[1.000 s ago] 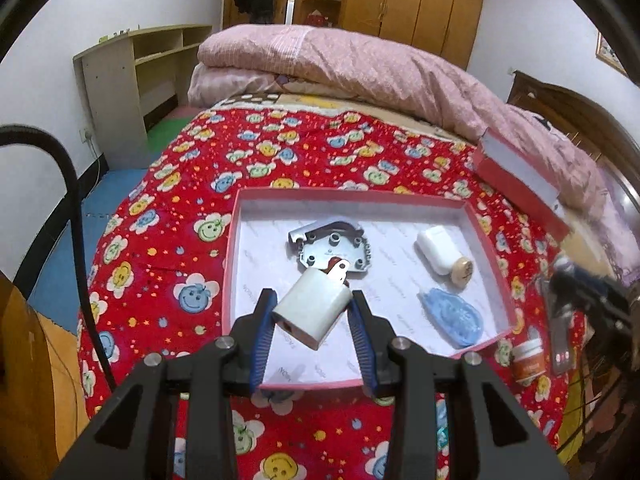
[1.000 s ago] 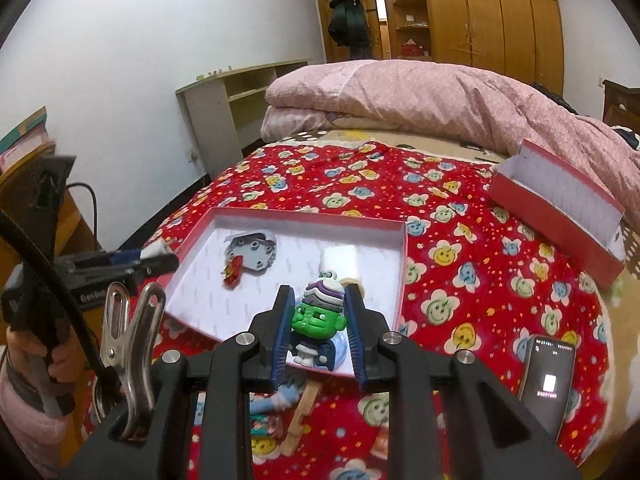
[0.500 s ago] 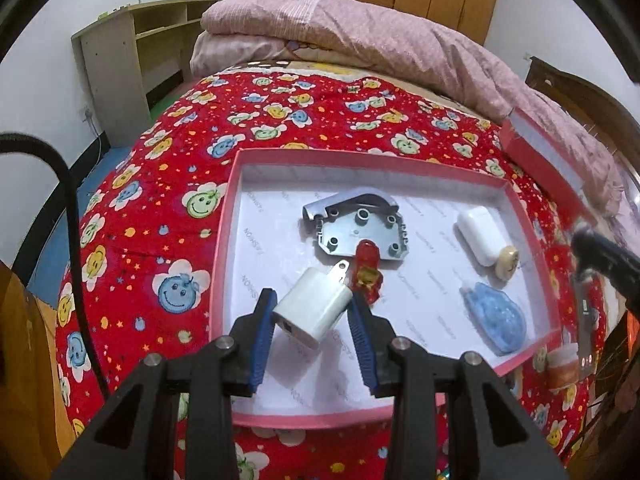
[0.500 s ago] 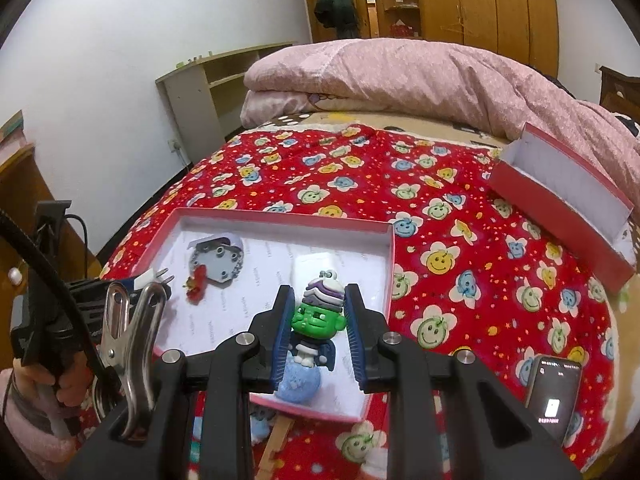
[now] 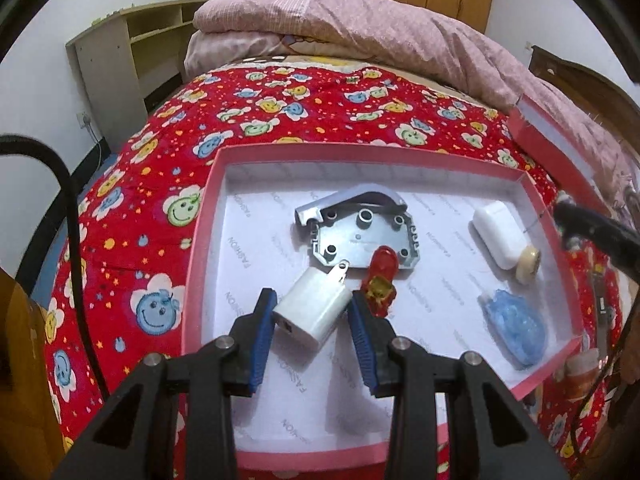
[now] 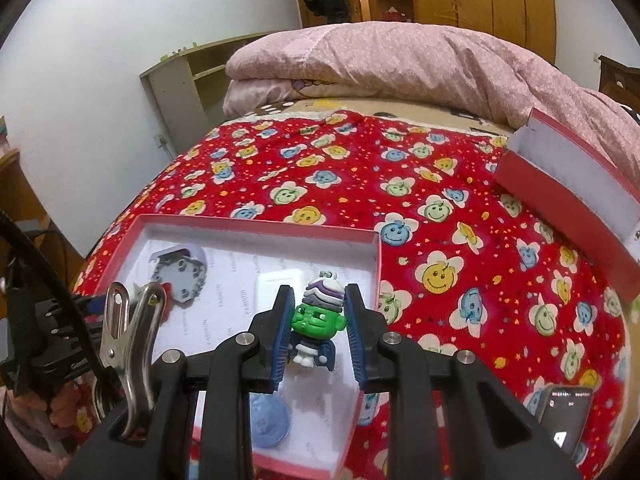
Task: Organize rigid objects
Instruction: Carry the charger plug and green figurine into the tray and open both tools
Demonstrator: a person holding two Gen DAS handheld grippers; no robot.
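Left tongs point(image 5: 312, 316) clamped on white plastic charger plug point(image 5: 312, 312); right tongs point(image 6: 318, 320) clamped on green-faced toy figurine point(image 6: 318, 320); black phone point(image 6: 566, 416) only in right view.

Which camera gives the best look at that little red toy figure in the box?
The left wrist view: the red figure lies in full sight beside the grey metal plate. In the right wrist view only a red sliver shows behind a metal clip.

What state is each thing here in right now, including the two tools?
Left tool: shut on white charger, over the tray.
Right tool: shut on green-faced figurine.
Pink tray: open, lidless.
Metal bracket: lying in tray.
Red lid: tilted on bedspread.
Phone: screen lit.
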